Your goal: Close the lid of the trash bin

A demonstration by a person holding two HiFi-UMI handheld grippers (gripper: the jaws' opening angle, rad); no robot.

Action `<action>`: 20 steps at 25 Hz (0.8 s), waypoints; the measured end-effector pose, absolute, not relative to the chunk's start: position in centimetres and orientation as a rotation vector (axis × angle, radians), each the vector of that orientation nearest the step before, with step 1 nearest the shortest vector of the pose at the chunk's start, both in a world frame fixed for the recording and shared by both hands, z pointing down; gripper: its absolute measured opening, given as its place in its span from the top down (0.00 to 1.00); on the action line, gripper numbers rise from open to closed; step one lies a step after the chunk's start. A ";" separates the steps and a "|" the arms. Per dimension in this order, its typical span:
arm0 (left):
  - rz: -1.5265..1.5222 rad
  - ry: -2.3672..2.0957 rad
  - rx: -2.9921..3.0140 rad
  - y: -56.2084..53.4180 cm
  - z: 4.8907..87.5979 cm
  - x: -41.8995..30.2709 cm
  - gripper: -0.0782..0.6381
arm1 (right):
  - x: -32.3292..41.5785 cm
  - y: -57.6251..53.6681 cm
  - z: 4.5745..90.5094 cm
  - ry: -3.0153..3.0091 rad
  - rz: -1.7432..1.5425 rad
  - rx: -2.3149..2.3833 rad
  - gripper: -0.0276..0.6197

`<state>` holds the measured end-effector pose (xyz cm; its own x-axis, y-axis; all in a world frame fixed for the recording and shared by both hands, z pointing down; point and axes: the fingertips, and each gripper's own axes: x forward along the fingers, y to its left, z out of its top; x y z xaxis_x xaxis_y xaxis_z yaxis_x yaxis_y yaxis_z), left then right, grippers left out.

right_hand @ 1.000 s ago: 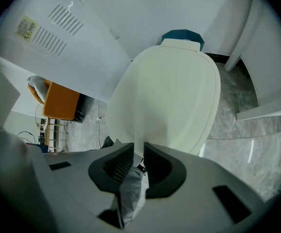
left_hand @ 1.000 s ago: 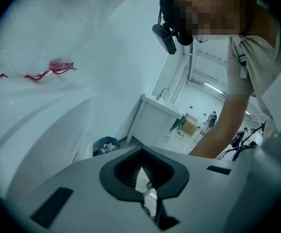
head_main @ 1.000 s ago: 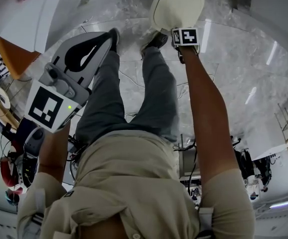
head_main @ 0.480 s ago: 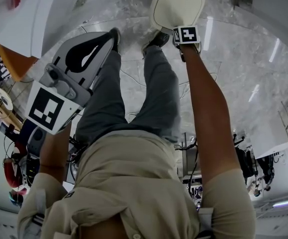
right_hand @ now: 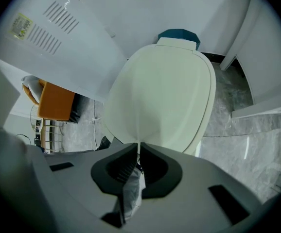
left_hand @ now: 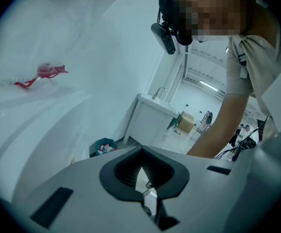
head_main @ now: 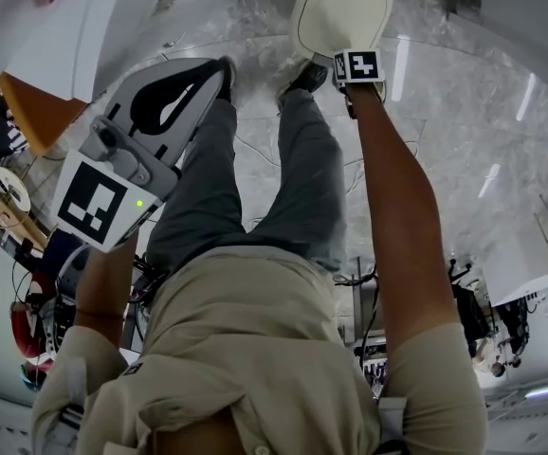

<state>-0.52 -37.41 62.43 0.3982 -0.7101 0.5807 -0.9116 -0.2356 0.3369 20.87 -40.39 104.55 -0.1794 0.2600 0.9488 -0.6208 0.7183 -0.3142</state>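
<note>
The trash bin's cream lid (head_main: 342, 12) lies at the top of the head view, its top face toward me and the bin's body hidden beneath. The right gripper view fills with this lid (right_hand: 165, 96), a dark teal piece (right_hand: 178, 35) at its far end. My right gripper (right_hand: 139, 144) is shut, its tips meeting at the lid's near edge; whether they touch it I cannot tell. Only its marker cube (head_main: 357, 65) shows in the head view. My left gripper (head_main: 206, 72) is held up beside the person's left leg, shut on nothing (left_hand: 141, 150) and far from the bin.
The person's legs and shoes (head_main: 304, 76) stand on grey marble floor (head_main: 464, 121) just before the bin. A white cabinet wall (right_hand: 58, 38) rises to the bin's left, with an orange panel (head_main: 29, 107) beyond. A small teal bin (left_hand: 103, 146) and a white counter (left_hand: 152, 120) show in the left gripper view.
Hardly anything differs. Both grippers and the lid sit slightly further right in the head view; both pairs of jaws stay shut.
</note>
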 end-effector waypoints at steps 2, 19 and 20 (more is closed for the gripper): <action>0.417 -1.378 2.038 -37.5 61.5 -0.3 0.87 | 20.8 -40.5 103.6 -1.569 0.817 0.316 0.91; 0.279 -1.370 2.270 -38.1 47.2 -1.3 0.87 | 15.6 -47.3 82.1 -1.874 0.790 0.540 0.91; 0.269 -1.377 2.291 -37.9 46.3 -1.7 0.87 | 14.9 -47.7 80.2 -1.909 0.780 0.558 0.91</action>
